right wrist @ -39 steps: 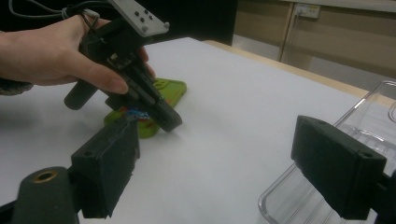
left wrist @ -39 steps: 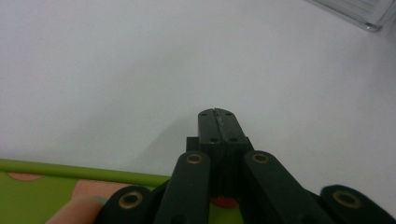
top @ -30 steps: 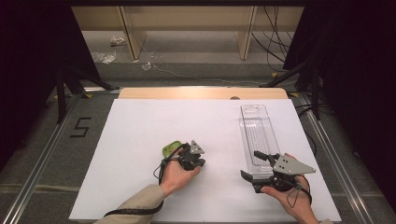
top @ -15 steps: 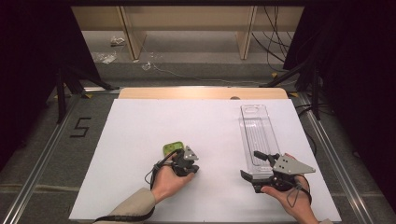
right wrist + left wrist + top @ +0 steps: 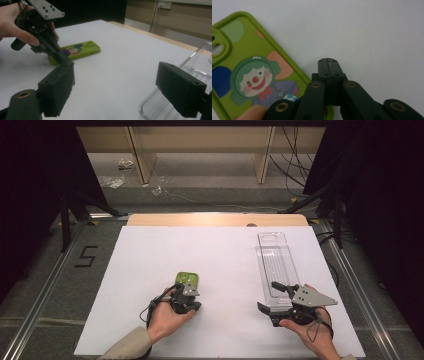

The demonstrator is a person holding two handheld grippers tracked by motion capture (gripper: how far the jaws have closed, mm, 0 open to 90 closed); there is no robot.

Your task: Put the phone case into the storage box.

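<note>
Phone case by our left tongs, clear tray by our right.

From above, the green phone case lies on the white table, just ahead of our left tongs; our right tongs sit at the near end of the clear tray. Along our left tongs, the jaws are pressed together on nothing, beside the case. Along our right tongs, the jaws gape wide, empty.

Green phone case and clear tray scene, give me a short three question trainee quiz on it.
1. True or false: the left gripper has its fingers shut beside the green phone case.
2. Which gripper has open fingers near the clear plastic tray?
3. What is pictured on the case: A clown, B car, C flower?

Key: 1 true. 2 the right gripper. 3 A.
</note>
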